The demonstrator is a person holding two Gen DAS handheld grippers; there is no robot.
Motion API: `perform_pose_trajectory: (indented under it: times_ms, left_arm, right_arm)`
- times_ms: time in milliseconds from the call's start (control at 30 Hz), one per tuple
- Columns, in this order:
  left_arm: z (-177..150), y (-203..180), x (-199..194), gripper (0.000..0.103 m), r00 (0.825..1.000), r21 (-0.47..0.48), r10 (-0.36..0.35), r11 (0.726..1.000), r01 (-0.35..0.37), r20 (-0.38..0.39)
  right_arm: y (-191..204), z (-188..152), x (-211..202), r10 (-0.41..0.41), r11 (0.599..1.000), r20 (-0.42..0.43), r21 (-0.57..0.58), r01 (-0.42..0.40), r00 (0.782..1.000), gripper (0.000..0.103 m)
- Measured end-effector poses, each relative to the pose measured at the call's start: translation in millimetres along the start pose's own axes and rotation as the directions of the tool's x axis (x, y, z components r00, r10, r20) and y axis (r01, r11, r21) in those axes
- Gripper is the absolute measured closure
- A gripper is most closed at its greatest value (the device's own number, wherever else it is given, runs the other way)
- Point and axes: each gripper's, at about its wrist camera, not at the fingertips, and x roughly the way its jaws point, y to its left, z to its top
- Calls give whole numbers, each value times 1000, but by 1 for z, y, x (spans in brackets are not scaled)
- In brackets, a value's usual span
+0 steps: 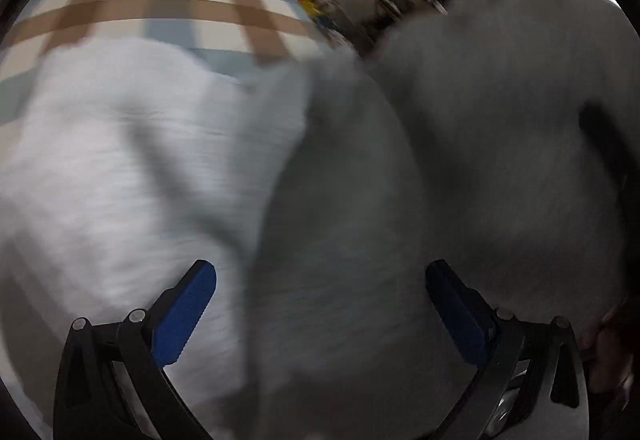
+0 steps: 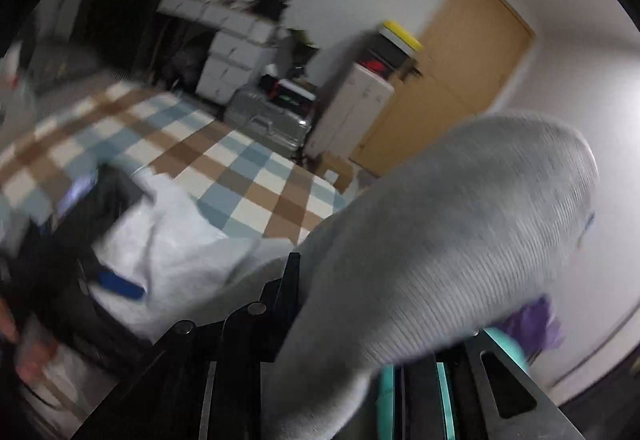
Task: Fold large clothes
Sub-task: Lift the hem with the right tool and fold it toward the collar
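Note:
A large light grey garment (image 1: 120, 167) lies on a checked bedspread (image 1: 160, 7). In the left wrist view my left gripper (image 1: 320, 304) is open, its blue pads (image 1: 184, 316) spread wide over the cloth, holding nothing. A lifted grey fold (image 1: 480, 143) hangs at the right. In the right wrist view my right gripper (image 2: 336, 304) is shut on the grey garment (image 2: 448, 240), which drapes over its fingers and hides the tips. The left gripper's blue pad (image 2: 120, 286) shows at the left over the flat part of the garment (image 2: 168, 240).
The checked bedspread (image 2: 240, 175) covers the bed. Beyond it stand a silver suitcase (image 2: 268, 119), white drawers (image 2: 228, 55), a cabinet (image 2: 356, 107) and a wooden door (image 2: 452, 79). A purple item (image 2: 540, 320) lies at the lower right. The frames are motion-blurred.

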Motion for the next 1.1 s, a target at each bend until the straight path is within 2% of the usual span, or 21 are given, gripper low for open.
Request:
perform_pose_trajectory:
  times_ms: [33, 100, 167, 233, 300, 400, 467, 533, 567, 633, 733, 767, 833, 933, 1033, 1100]
  left_arm:
    - [-3, 18, -19, 1, 999, -19, 40, 999, -40, 5]
    - [-9, 51, -50, 1, 996, -71, 85, 994, -83, 33]
    - [-15, 84, -81, 1, 997, -145, 61, 988, -52, 56]
    - [-22, 107, -108, 1, 995, -181, 47, 983, -31, 88]
    - [-32, 125, -131, 1, 986, -190, 122, 977, -99, 113]
    - [-43, 148, -135, 1, 988, -218, 140, 968, -122, 71]
    - [-44, 163, -129, 1, 987, -270, 156, 952, -143, 29]
    - [-45, 167, -125, 1, 996, -278, 92, 957, -87, 8]
    - [-46, 163, -124, 1, 997, -262, 75, 963, -72, 1]
    - [-49, 151, -123, 1, 995, -197, 98, 975, -100, -23]
    - [-55, 141, -105, 2, 985, -126, 128, 982, -142, -113]
    - [-56, 138, -105, 2, 982, -94, 159, 981, -168, -103]
    - [-59, 125, -101, 3, 977, -35, 174, 983, -179, -120]
    - [-60, 109, -92, 8, 981, -7, 123, 992, -125, -152]
    - [-61, 88, -84, 8, 974, 56, 167, 986, -160, -153]
    - [-60, 79, -79, 8, 975, 66, 147, 988, -138, -164]
  right_arm:
    - [29, 1, -6, 0, 995, 17, -95, 2, 1000, 81]
    - [76, -5, -12, 39, 976, 18, -215, -35, 999, 81]
    - [132, -19, -16, 87, 948, 5, -309, -81, 996, 80]
    - [174, -31, -19, 142, 938, -13, -317, -139, 990, 80]
    - [201, -36, -26, 169, 938, 14, -308, -157, 985, 79]
    - [217, -37, -34, 173, 941, 44, -303, -152, 984, 79]
    - [211, -33, -34, 214, 956, 32, -214, -202, 976, 78]
    - [196, -29, -32, 261, 960, 26, -115, -256, 965, 78]
    - [186, -25, -31, 290, 956, 30, -47, -288, 957, 78]
    - [159, -20, -33, 330, 940, 54, 74, -333, 943, 79]
    - [117, -11, -43, 317, 920, 113, 204, -334, 942, 80]
    - [105, -7, -46, 314, 912, 125, 237, -336, 941, 81]
    - [81, -1, -44, 316, 898, 138, 277, -343, 939, 81]
    - [60, 13, -45, 310, 888, 158, 304, -345, 937, 81]
    - [38, 22, -45, 314, 873, 180, 332, -358, 932, 82]
    - [26, 27, -42, 309, 867, 193, 344, -359, 931, 82]
